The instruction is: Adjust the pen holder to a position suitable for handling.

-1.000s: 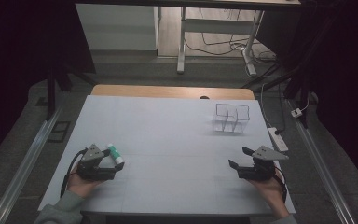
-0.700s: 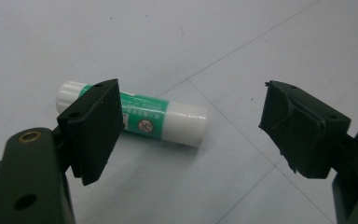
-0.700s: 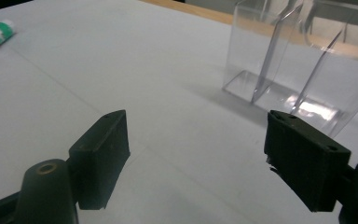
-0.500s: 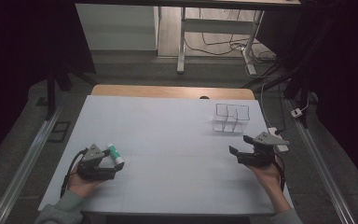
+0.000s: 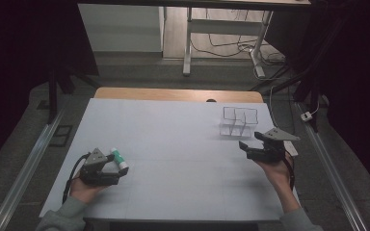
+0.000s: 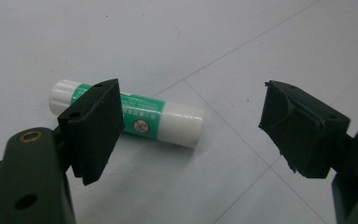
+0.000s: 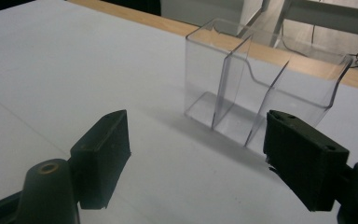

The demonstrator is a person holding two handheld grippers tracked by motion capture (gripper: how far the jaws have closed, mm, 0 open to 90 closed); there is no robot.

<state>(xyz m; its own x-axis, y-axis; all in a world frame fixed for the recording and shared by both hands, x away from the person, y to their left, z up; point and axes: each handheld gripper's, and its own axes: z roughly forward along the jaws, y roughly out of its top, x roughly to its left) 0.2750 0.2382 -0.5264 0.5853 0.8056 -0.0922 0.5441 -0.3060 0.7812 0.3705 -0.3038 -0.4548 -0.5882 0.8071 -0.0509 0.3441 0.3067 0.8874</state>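
While the worktop (image 5: 173,144) itself looks the same as a second ago, the right side has moved: the right claw (image 5: 250,147) has lifted off the near right part of the worktop and come forward toward the clear divided holder (image 5: 238,121), which sits near the far right corner. It now hangs just short of the holder, jaws wide apart, nothing between them. In the right gripper view the holder (image 7: 256,93) stands upright straight ahead, compartments empty as far as I can tell.

Left side hasn't budged. The left claw (image 5: 113,163) sits by the near left corner, jaws apart, and the glue stick (image 5: 118,158) lies flat on the worktop right at its tips. In the left gripper view the glue stick (image 6: 135,116) lies crosswise behind the left-hand jaw, mostly outside the gap, not gripped, cap end pointing out of the opening.

My read: right hand is going to steady or reposition the holder, left is lined up for the pick. Nothing grasped yet, so the job is at its start. The left claw needs to shift sideways to straddle the stick before closing.
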